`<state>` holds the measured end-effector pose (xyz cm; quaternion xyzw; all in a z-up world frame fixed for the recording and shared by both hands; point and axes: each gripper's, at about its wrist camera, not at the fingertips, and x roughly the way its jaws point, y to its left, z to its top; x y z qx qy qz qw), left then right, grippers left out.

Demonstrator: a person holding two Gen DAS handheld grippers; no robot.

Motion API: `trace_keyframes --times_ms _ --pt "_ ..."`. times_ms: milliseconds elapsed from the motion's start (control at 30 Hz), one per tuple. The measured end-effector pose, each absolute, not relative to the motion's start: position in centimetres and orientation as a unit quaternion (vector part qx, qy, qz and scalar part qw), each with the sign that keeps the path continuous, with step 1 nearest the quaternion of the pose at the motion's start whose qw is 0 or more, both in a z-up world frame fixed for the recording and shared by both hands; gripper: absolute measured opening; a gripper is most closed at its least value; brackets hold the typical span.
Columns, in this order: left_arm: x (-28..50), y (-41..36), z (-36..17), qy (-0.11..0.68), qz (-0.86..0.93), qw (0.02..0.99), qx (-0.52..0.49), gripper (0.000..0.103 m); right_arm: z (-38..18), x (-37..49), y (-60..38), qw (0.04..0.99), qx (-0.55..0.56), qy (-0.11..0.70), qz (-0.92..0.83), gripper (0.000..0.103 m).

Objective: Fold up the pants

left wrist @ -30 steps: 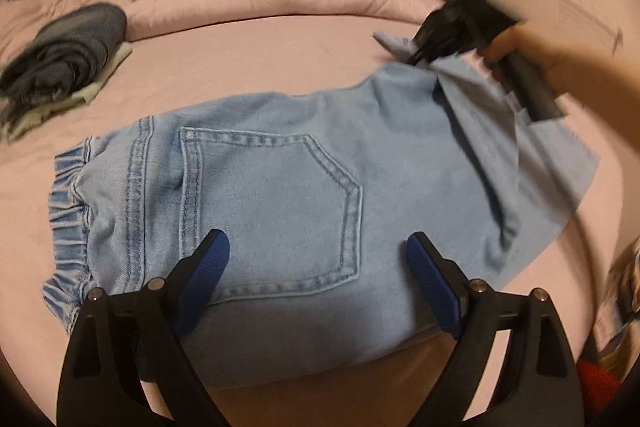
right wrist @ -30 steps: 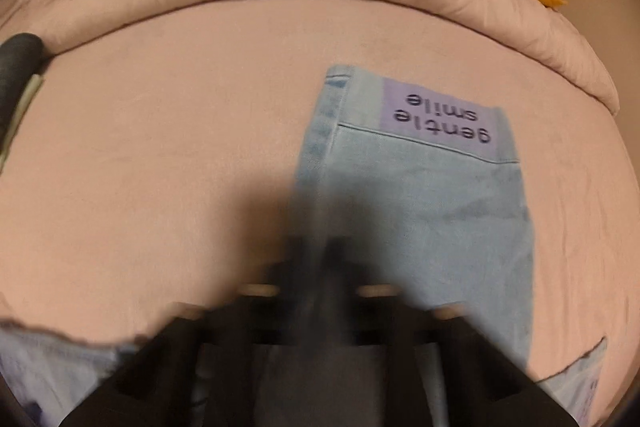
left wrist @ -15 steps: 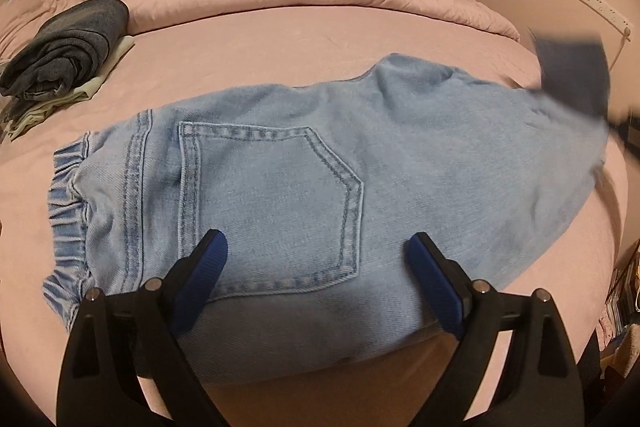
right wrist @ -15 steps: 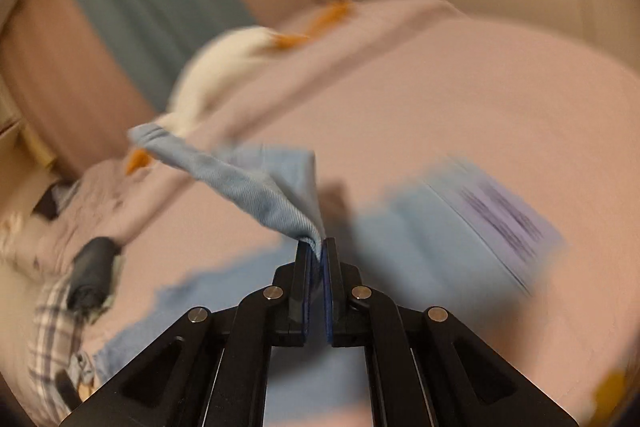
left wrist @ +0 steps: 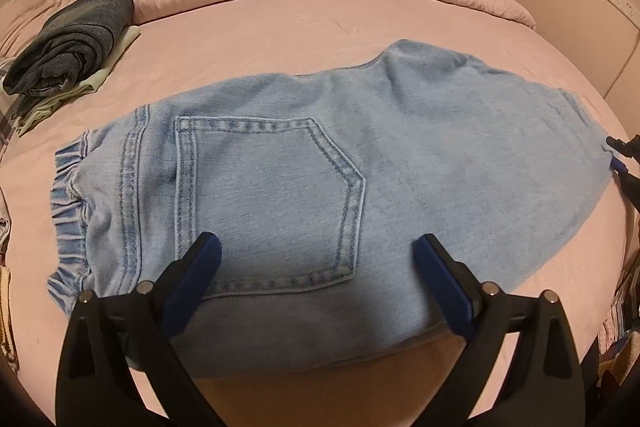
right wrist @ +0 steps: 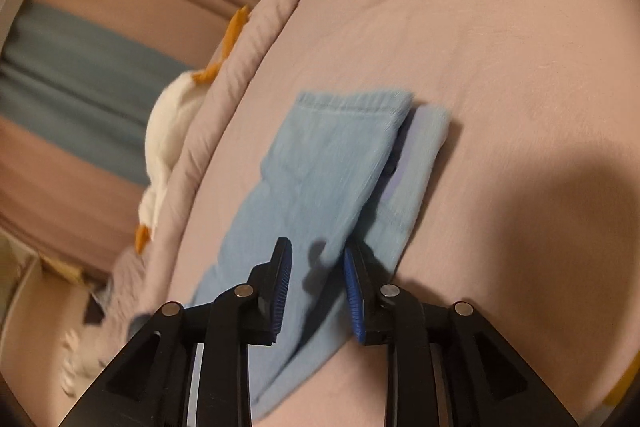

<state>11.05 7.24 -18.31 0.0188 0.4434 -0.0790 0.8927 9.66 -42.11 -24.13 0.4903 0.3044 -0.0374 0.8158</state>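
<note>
Here the pants [left wrist: 280, 187] are lying halved lengthwise on the bed [left wrist: 320, 15]; left tongs [left wrist: 316, 279] are opening, empty, right tongs [right wrist: 316, 279] are opening, releasing the cuffs; crosswise folds are remaining.

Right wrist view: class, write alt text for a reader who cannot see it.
The right claw, its jaws opening, hovers over light blue denim pants whose legs lie folded one over the other on a pink bed; no fabric is pinched. A white plush goose lies blurred at left.

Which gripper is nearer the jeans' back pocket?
Left. The left gripper hovers open right over the back pocket; the right gripper, jaws opening, is at the far leg hems.
</note>
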Motion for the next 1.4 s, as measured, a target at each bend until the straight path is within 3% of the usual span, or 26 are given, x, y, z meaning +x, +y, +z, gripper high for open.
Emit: trace_keyframes --times_ms 67,133,267,367,433,567,633,667,1167,1233,1400 --pt "11.1 7.1 -18.3 0.445 -0.076 0.892 0.023 0.1 -24.1 9.8 -41.8 0.822 0.474 0.314 -0.037 0.022" --pt "11.2 7.3 -18.3 0.447 -0.078 0.891 0.019 0.1 -23.7 9.2 -42.4 0.833 0.444 0.326 -0.047 0.007" --pt "11.2 7.9 -18.1 0.449 -0.076 0.89 0.016 0.099 -21.9 7.7 -42.5 0.844 0.437 0.308 -0.039 0.005" --pt "11.2 8.2 -18.1 0.449 -0.078 0.89 0.013 0.099 -23.3 8.4 -42.4 0.836 0.428 0.336 -0.073 0.005" --pt "11.1 7.8 -18.1 0.45 -0.077 0.889 0.024 0.099 -24.7 9.0 -43.0 0.826 0.44 0.346 -0.063 0.0" --pt "10.8 7.9 -17.8 0.452 -0.077 0.889 0.018 0.099 -23.4 8.7 -43.6 0.82 0.457 0.339 -0.066 0.003" --pt "10.6 8.2 -17.6 0.451 -0.079 0.889 0.008 0.099 -22.8 9.0 -43.3 0.825 0.455 0.331 -0.052 0.03" --pt "10.5 8.3 -17.5 0.45 -0.08 0.889 0.002 0.099 -23.0 9.4 -43.1 0.822 0.457 0.336 -0.048 0.032" --pt "10.1 8.6 -16.3 0.442 -0.105 0.886 -0.09 0.099 -23.9 11.5 -42.3 0.818 0.461 0.343 -0.025 0.031" --pt "10.5 8.8 -16.5 0.445 -0.099 0.885 -0.097 0.099 -23.8 11.5 -42.4 0.827 0.449 0.337 -0.034 0.017" --pt "10.5 9.6 -16.8 0.45 -0.08 0.886 -0.081 0.095 -23.3 10.2 -42.5 0.833 0.451 0.319 -0.034 0.012"
